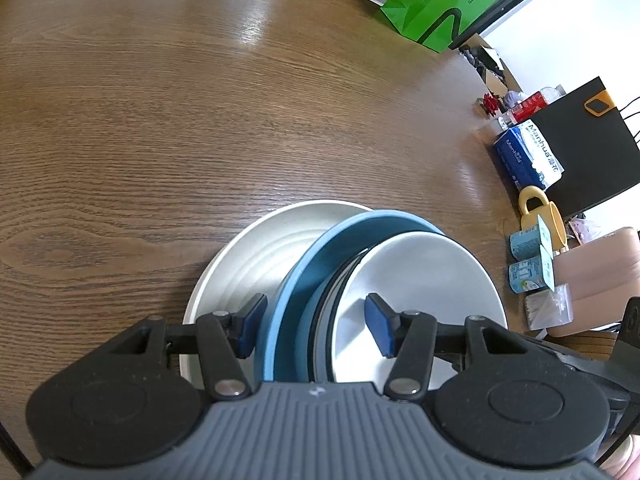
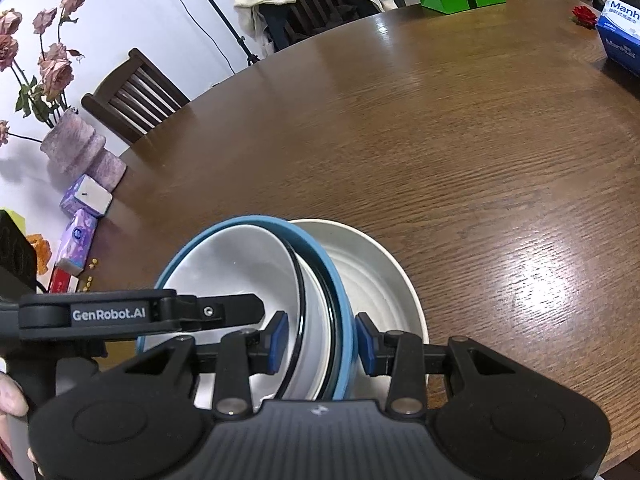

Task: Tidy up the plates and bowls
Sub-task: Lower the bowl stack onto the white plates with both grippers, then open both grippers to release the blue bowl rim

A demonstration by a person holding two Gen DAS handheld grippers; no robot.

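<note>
Left gripper [image 1: 316,330] fingers half-spread astride blue bowl [image 1: 304,280] rim, grip unclear, right gripper [image 2: 322,342] fingers clamping same rim.

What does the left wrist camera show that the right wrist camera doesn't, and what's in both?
Only the left wrist view: a yellow mug and a black bag at the table's edge. Only the right wrist view: dried roses in a vase, a wooden chair and purple tissue packs. Both: the blue bowl with a white bowl nested inside, over a white plate, plus the green bag.
</note>
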